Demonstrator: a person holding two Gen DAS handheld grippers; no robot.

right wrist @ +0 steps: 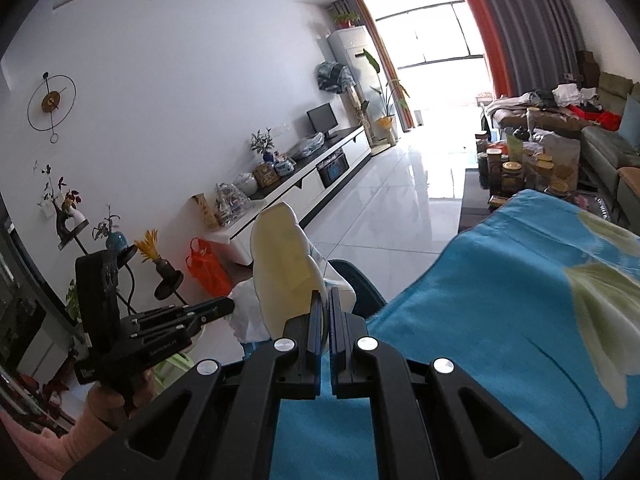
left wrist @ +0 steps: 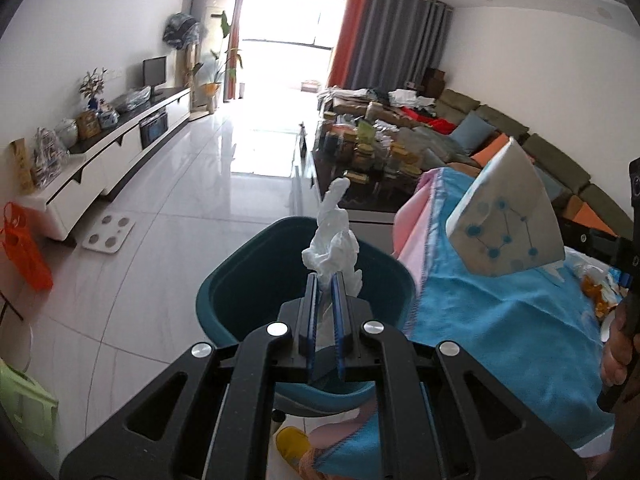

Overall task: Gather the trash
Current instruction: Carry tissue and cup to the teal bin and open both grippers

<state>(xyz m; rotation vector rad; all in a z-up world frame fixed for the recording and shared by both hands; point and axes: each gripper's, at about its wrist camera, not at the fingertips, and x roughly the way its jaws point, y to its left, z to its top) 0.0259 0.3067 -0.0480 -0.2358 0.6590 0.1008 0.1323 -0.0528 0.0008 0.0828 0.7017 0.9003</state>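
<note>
Left gripper (left wrist: 326, 280) clamps a crumpled white tissue (left wrist: 334, 240) over the teal bin (left wrist: 224, 292), ready to drop; right gripper (right wrist: 325, 300) pinches a flattened paper cup (right wrist: 280, 264), bound there too.

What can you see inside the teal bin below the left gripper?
Only the bare dark inner wall of the teal bin shows. The left gripper and its crumpled white tissue cover the middle and bottom, so any contents stay hidden.

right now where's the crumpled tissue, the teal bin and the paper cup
crumpled tissue (left wrist: 334, 246): left wrist view, its bunched middle
teal bin (left wrist: 224, 280): left wrist view, left rim
flattened paper cup (left wrist: 506, 216): left wrist view, its printed side
</note>
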